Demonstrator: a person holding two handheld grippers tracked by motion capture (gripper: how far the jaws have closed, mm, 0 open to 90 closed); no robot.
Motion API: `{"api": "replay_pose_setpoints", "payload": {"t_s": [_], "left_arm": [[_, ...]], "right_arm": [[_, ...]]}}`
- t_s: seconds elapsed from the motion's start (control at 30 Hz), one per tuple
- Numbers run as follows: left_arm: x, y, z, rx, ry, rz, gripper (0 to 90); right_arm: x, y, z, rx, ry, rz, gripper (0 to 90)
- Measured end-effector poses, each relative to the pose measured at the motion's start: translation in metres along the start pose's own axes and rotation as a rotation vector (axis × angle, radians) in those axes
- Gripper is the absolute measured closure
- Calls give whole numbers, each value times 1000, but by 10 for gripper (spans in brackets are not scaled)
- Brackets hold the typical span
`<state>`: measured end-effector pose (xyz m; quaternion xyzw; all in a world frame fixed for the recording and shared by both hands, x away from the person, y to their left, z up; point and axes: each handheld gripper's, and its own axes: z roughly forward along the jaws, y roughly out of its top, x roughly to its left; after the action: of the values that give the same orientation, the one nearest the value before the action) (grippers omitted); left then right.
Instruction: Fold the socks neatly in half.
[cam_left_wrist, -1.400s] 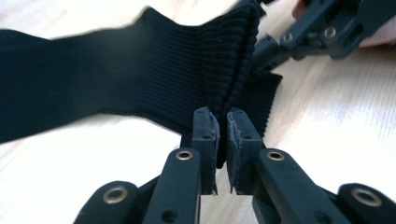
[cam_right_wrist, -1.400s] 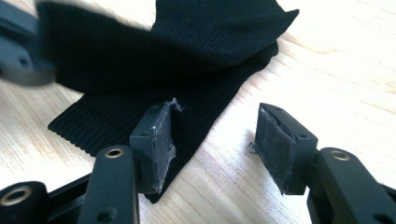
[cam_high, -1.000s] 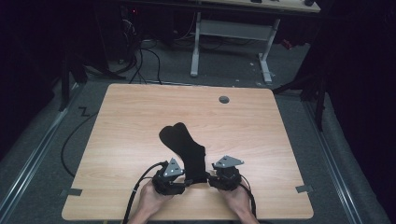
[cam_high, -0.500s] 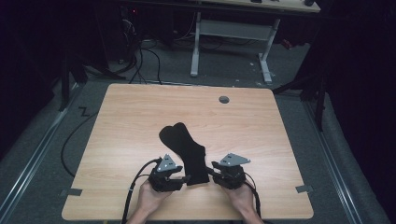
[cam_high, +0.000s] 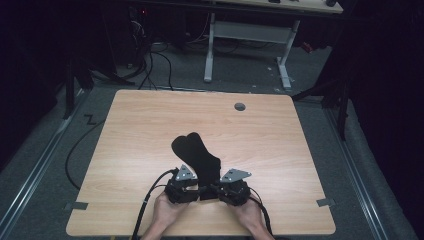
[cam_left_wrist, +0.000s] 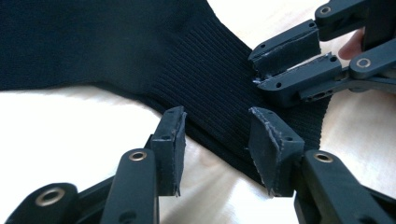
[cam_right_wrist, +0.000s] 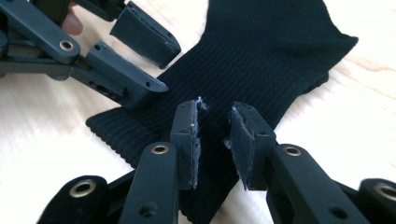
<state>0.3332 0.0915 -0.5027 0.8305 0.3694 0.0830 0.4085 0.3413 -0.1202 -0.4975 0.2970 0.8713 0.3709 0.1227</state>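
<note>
A black sock (cam_high: 195, 152) lies flat on the wooden table (cam_high: 135, 125), toe toward the far left and ribbed cuff toward the front edge. Both grippers sit at the cuff, held by a person's hands. My left gripper (cam_high: 199, 192) (cam_left_wrist: 215, 116) is open, its jaws straddling the cuff's edge (cam_left_wrist: 219, 93) with a wide gap. My right gripper (cam_high: 216, 192) (cam_right_wrist: 215, 109) faces it from the other side, its jaws drawn close with ribbed cloth (cam_right_wrist: 261, 70) filling the narrow gap. Each gripper also appears in the other's view: the right gripper (cam_left_wrist: 254, 65) and the left gripper (cam_right_wrist: 166, 70).
A round grey grommet (cam_high: 240, 106) is set in the table near its far edge. Tape marks (cam_high: 76, 205) sit at the front corners. Cables (cam_high: 160, 55) and a white desk frame (cam_high: 245, 35) stand on the floor beyond the table.
Both hands have moved the grippers forward and inward onto the sock's cuff. The sock has shifted slightly.
</note>
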Motion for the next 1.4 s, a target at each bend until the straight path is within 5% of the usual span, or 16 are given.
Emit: {"api": "replay_pose_setpoints", "payload": {"t_s": [0.2, 0.33, 0.63, 0.9, 1.1, 1.4], "left_arm": [[-16, -3, -4, 32, -26, 12, 569], [-11, -3, -7, 19, -24, 1, 540], [30, 18, -21, -57, 98, -74, 470], [66, 38, -26, -78, 202, -132, 452], [79, 43, -21, -49, 304, -117, 443], [94, 49, -5, -6, 387, -119, 439]], "right_arm": [[10, -12, -11, 4, 10, -32, 712], [14, -14, -16, 17, 17, -61, 711], [11, 4, -19, -36, 5, -49, 683], [9, 7, -2, -17, -2, -41, 683], [11, 2, 1, -3, 7, -47, 689], [9, 1, 4, -8, 22, -38, 683]]}}
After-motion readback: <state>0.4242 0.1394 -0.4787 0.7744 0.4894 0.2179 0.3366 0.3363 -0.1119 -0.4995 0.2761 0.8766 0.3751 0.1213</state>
